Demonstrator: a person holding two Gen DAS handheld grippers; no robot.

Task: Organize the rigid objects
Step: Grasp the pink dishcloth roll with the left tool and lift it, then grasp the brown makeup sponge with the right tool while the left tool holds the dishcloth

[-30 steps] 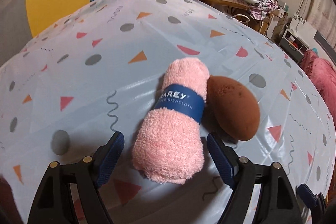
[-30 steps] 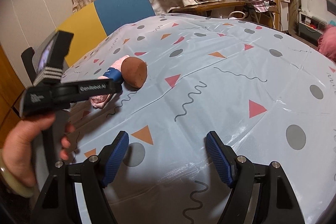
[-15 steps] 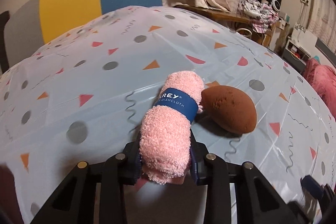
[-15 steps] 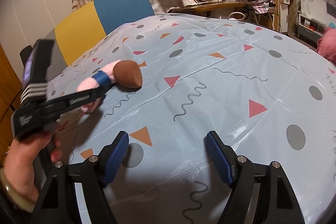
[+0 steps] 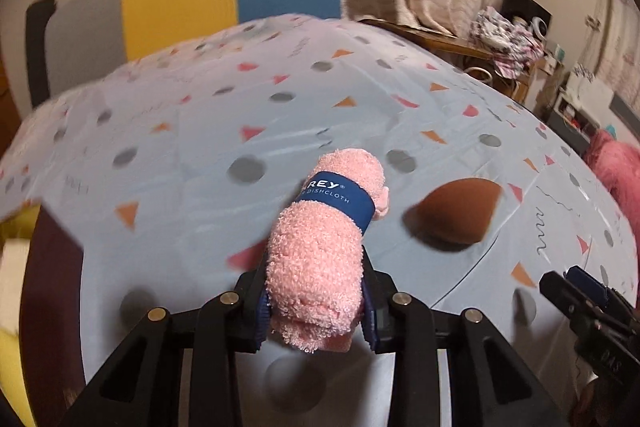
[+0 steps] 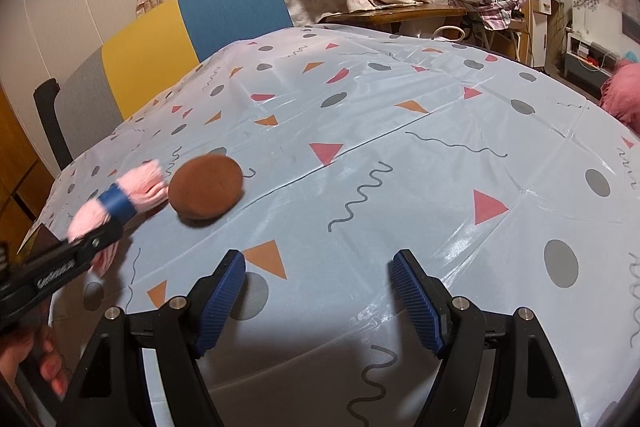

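My left gripper (image 5: pixel 316 311) is shut on a rolled pink dishcloth (image 5: pixel 324 235) with a blue paper band, held above the table. The roll also shows in the right wrist view (image 6: pixel 120 197), lifted at the table's left side. A brown egg-shaped object (image 5: pixel 456 213) lies on the tablecloth to the roll's right; it also shows in the right wrist view (image 6: pixel 206 191). My right gripper (image 6: pixel 320 299) is open and empty, low over the near part of the table. Its tip shows in the left wrist view (image 5: pixel 588 303).
The table (image 6: pixel 400 155) has a light blue cloth with triangles, dots and squiggles. A yellow and blue chair (image 6: pixel 192 23) stands at its far left edge. A wooden desk (image 6: pixel 392 13) with clothes is behind. A pink cushion (image 6: pixel 622 95) lies at the right.
My left gripper closed on the pink dishcloth roll, then lifted it off the cloth and away from the brown object. The right gripper has stayed still.
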